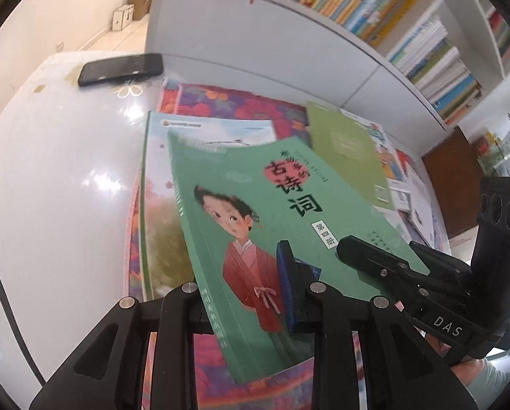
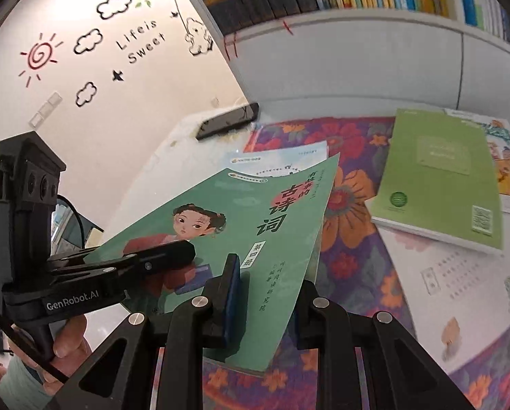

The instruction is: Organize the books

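Left wrist view shows the left gripper (image 1: 241,294) clamped on the lower edge of the green poetry book (image 1: 255,212), one blue-padded finger (image 1: 289,280) lying on the cover. The right gripper (image 1: 350,249) enters from the right and bears on the same cover near the lower right corner. In the right wrist view the right gripper (image 2: 265,294) has its jaws closed on the book's near edge, the cover passing between the two fingers. The book is therefore held by both grippers at once, tilted and raised clear of the floral cloth (image 2: 350,246) that covers part of the white table (image 1: 56,171).

Beneath the held book lies a second book with a pale illustrated cover (image 1: 159,205), flat on the cloth. To the right, a light green book (image 2: 439,177) rests on top of further loose books and sheets, spread unevenly. A black phone (image 1: 120,68) lies at the far end of the table. The white bookshelf (image 1: 408,78) behind the table carries packed rows of upright books.

Assessment of progress: the task appears to be at an early or middle stage. One book is in transit, and several are not yet gathered or shelved. Whether the held book is bound for a stack on the table or for the shelf cannot be determined.
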The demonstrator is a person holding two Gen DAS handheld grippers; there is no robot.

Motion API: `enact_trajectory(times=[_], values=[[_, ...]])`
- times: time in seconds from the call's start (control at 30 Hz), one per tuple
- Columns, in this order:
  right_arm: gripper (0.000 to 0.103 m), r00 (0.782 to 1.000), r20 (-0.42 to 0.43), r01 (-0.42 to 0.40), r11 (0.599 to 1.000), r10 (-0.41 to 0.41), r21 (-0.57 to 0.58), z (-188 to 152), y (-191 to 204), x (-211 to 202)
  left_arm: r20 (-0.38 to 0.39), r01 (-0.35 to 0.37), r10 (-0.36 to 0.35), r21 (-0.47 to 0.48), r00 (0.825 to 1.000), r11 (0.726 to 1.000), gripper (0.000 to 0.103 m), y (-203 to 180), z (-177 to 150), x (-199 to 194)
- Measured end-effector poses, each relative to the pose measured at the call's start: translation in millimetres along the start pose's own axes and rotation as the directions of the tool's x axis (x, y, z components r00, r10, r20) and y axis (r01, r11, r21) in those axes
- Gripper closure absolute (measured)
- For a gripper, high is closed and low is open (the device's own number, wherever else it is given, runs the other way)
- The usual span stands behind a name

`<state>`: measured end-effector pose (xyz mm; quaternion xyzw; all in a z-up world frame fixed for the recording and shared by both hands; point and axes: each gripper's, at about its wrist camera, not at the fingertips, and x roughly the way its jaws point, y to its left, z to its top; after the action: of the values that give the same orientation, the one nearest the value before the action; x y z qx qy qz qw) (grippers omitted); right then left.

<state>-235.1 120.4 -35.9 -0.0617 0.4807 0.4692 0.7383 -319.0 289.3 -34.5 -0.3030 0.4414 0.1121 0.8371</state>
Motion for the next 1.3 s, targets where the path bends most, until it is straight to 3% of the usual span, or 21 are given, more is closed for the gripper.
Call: enact_trajectory(times=[0.33,0.63,0.8,0.9,1.03,1.13,1.23,1.3], values=[[0.080,0.997,-0.071,0.009,0.999,-0.006,0.041,12,-15,47,-0.070,0.032,-0.039,-0.104,0.997,0.994,0.076,37,2,34],[0.076,0.989,-0.137,0.054,0.997,-0.046,0.052,1,-22,76,-0.075,-0.025,0.012,-0.175,0.997,0.984,0.078,63,-6,33],[0.071,0.990,-0.137,0.037,0.998,-0.030,0.051,-1,-12,78,-0.060,-0.058,0.047,-0.188,0.997,0.980,0.078,71,-8,21],[0.071,0.989,-0.140,0.053,0.998,-0.050,0.015,-4,-3,81,-0.059,-0.067,0.058,-0.169,0.997,0.983,0.078,65,-7,20],[0.067,0.987,-0.154,0.050,0.997,-0.039,0.063,-9,-12,74,-0.051,-0.073,0.067,-0.119,0.996,0.990,0.078,46,-4,17],[0.066,0.983,-0.175,0.067,0.995,-0.054,0.074,-22,-23,54,-0.045,-0.035,0.032,-0.072,0.998,0.997,0.078,21,1,19],[0.066,0.987,-0.157,0.051,0.980,-0.020,0.194,-38,-54,23,-0.062,0.009,-0.008,0.002,0.998,1.000,0.078,-11,11,31],[0.066,0.992,-0.112,0.089,0.944,-0.056,0.319,-47,-89,-7,-0.085,0.048,-0.043,0.056,0.995,0.997,0.078,-41,20,46]])
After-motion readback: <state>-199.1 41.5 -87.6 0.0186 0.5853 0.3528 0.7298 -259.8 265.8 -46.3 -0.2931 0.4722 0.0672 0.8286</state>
